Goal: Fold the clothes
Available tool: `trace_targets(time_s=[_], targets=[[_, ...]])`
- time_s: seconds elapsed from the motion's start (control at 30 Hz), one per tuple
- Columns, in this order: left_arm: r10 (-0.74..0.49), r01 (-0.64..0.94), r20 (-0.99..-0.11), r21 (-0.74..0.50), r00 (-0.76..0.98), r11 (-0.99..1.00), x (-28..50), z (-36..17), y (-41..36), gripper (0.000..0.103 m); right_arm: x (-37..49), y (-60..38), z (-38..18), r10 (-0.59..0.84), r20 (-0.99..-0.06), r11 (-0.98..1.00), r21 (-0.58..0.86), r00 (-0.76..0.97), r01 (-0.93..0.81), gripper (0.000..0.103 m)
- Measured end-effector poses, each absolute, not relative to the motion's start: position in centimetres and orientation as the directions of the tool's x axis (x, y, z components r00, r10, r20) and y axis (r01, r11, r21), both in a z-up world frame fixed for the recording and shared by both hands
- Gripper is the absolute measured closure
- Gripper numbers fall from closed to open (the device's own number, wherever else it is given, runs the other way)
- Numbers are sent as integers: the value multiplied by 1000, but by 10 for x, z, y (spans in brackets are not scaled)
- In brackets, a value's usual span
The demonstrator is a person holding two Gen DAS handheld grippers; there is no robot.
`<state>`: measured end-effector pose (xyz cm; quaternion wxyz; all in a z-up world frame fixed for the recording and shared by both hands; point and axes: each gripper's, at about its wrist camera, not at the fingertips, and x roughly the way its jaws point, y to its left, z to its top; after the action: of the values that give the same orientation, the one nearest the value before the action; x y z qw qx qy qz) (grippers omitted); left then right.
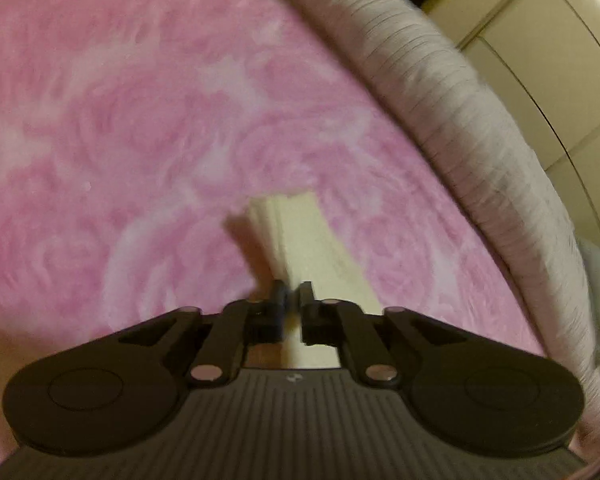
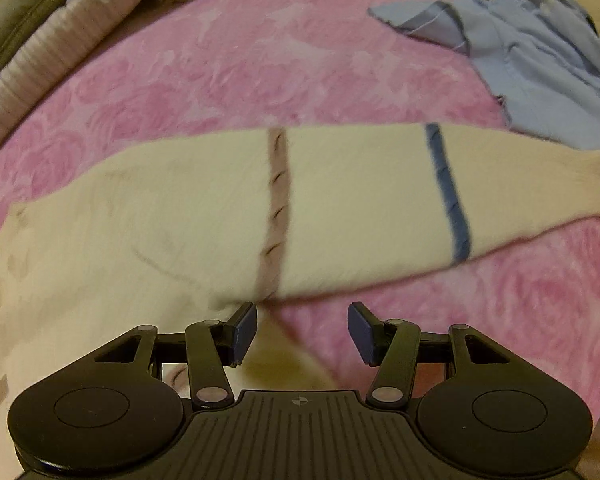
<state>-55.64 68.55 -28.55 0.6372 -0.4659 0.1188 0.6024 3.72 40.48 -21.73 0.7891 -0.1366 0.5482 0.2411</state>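
Folding a cream sweater (image 2: 340, 200) on the bed's pink blanket (image 2: 260, 60).

From my seat, the pink rose-patterned blanket fills both wrist views, with a ribbed grey cushion edge (image 1: 440, 92) curving along its far side. The sweater lies spread across the blanket in the right wrist view, crossed by a tan stripe (image 2: 276, 208) and a blue stripe (image 2: 448, 196); a crumpled blue shirt (image 2: 540, 60) sits beyond it. My right gripper (image 2: 302, 332) hovers over the sweater's near edge, its fingers about half apart with nothing pressed between them. My left gripper (image 1: 292, 304) has its fingers pinched tight on a cream strip of the sweater (image 1: 296, 236).
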Motion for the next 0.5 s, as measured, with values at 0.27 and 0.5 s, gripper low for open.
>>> trace_targets(time_s=[0.27,0.5], targets=[[755,-958,-655,-241,44,-154,-618,-238,567,99,32,411,-222,243,-935,833,65,258,-549,49],[630,-987,-764,56,-141,-153,-635,-304,521,99,35,386,-229,274,-935,841,119,225,-527,48]])
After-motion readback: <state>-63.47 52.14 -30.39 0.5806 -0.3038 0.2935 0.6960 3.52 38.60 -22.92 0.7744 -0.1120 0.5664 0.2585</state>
